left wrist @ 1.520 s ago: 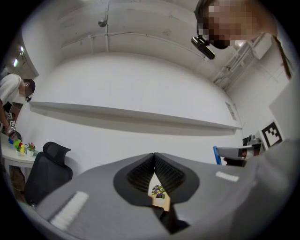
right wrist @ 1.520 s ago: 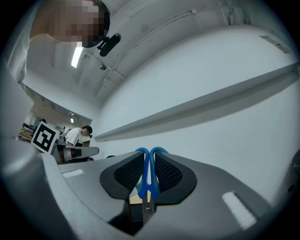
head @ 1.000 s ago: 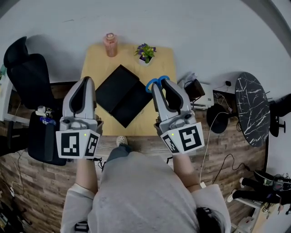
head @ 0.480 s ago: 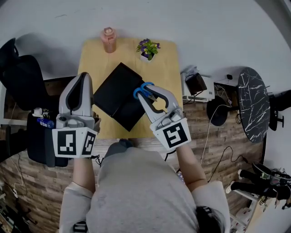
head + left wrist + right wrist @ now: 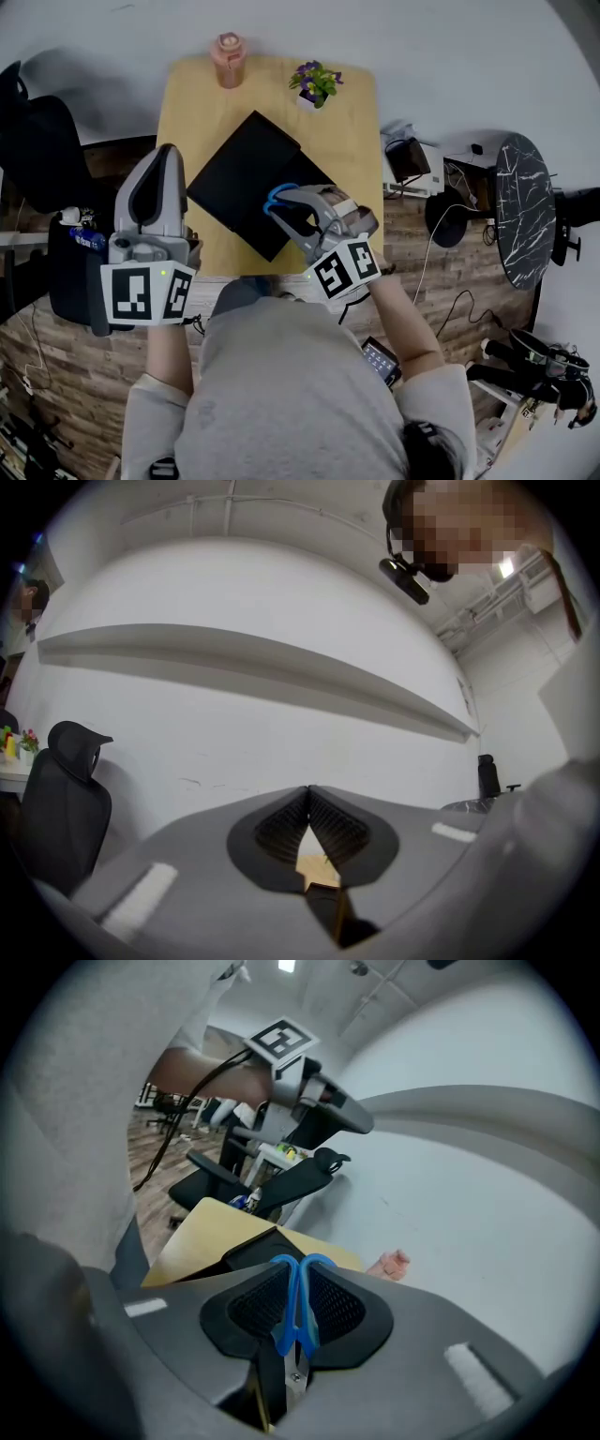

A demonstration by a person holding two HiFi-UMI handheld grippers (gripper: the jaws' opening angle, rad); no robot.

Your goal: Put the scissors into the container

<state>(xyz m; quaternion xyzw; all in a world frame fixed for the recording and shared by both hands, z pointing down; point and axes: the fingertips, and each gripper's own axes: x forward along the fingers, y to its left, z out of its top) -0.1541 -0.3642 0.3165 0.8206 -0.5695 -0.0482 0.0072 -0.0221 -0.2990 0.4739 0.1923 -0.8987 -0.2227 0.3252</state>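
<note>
A light wooden table stands at upper centre, between a white wall and wood-plank floor. It carries one black rectangular container, one pink bottle and one purple-flowered pot plant. The right gripper, clamped on one pair of blue-handled scissors, has swung down-left over the container's lower edge. The left gripper, at frame left, is closed on nothing.

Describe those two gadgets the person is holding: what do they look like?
Both the left gripper and the right gripper are smooth grey shells tapering to two jaws lined with black ribbed pads. Each carries a white cube printed with black square markers at its rear. The person wears a light grey top.
</note>
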